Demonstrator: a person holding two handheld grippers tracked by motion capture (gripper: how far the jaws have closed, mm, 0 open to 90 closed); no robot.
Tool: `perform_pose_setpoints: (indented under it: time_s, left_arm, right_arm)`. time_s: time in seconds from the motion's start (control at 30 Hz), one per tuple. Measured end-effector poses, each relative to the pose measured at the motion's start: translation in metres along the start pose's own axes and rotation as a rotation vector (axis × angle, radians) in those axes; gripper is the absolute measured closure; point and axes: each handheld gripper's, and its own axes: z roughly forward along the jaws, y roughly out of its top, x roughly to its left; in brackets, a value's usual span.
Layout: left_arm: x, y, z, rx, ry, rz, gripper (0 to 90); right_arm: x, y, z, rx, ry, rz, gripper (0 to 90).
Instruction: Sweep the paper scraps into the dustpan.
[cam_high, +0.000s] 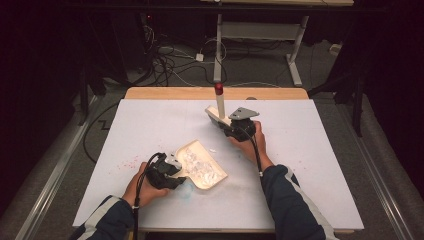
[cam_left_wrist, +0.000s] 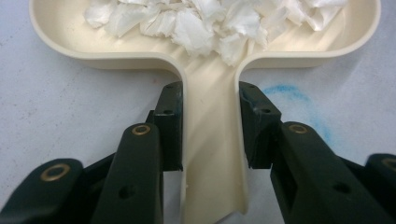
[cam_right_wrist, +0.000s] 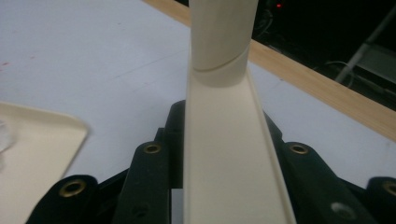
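— So, where is the dustpan (cam_high: 202, 167)?

— Flat on the white tabletop (cam_high: 310, 165), toward the person's left, its cream tray heaped with white scraps (cam_left_wrist: 210, 21). In the left gripper view its handle runs straight back between the black fingers (cam_left_wrist: 170, 126).

— Is the left gripper (cam_high: 176, 172) actually holding it?

— Yes. Both fingers press against the sides of the handle, narrowed to its width, just behind where it widens into the tray. A faint blue smudge (cam_left_wrist: 299, 100) marks the tabletop beside the right-hand finger.

— And the right gripper (cam_high: 227, 125)?

— It sits farther back, near the middle of the tabletop, well apart from the dustpan. It is clamped on a cream brush handle (cam_right_wrist: 229, 154), which rises between its fingers and tilts away toward the wooden far edge (cam_high: 215, 93). From above, that handle ends in a red tip (cam_high: 219, 88).

— Anything else on the surface?

— Some faint reddish specks (cam_high: 127, 162) left of the dustpan, and one small white scrap (cam_high: 212, 150) just beyond its rim.
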Motion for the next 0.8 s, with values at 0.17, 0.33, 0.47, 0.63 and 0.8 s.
perform_pose_setpoints:
  time_s: [0.17,0.33,0.47,0.63,0.8]
  left_arm:
    - [-0.001,0.0,0.0,0.001,0.007,-0.001,63.3]
    - [-0.002,0.0,-0.001,0.005,0.01,-0.001,63.4]
    - [-0.002,0.0,-0.001,0.007,0.011,-0.006,63.4]
    - [-0.003,0.001,-0.001,0.009,0.018,-0.007,63.3]
    - [-0.005,0.001,-0.001,0.009,0.029,-0.004,63.3]
  right_arm:
    - [0.009,-0.004,-0.011,0.018,0.09,-0.03,67.2]
    - [0.021,-0.014,-0.034,0.025,0.154,-0.074,66.9]
    - [0.031,-0.022,-0.055,0.018,0.18,-0.028,67.2]
    - [0.055,-0.03,-0.076,0.023,0.23,-0.025,66.9]
    - [0.07,-0.027,-0.088,0.005,0.291,-0.036,67.3]
